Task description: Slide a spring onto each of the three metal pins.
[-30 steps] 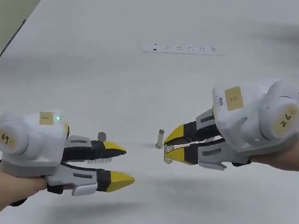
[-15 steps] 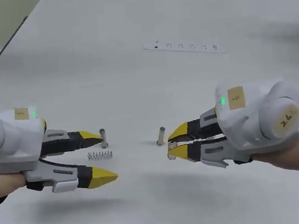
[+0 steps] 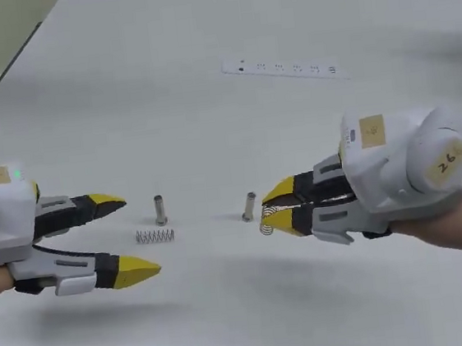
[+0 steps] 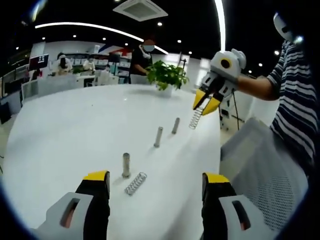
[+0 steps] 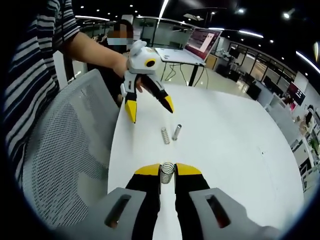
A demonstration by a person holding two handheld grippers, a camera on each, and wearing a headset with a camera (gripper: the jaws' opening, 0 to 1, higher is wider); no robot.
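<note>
The right gripper (image 5: pixel 168 176) is clamped on a small coil spring (image 3: pixel 266 222), grey and fine-wired, just beside an upright pin (image 3: pixel 249 207). It looks light, bendy and slippery, so a gentle hold across the coils suits it. The left gripper (image 3: pixel 132 237) gapes wide near a loose spring (image 3: pixel 155 236) lying beside another pin (image 3: pixel 160 210).

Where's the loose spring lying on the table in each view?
Head view: loose spring lies left of centre, just below a pin.
Left gripper view: loose spring low centre, right of that pin.
Right gripper view: loose spring at centre, left of that pin.
Shared landmark: that upright pin beside it.
</note>
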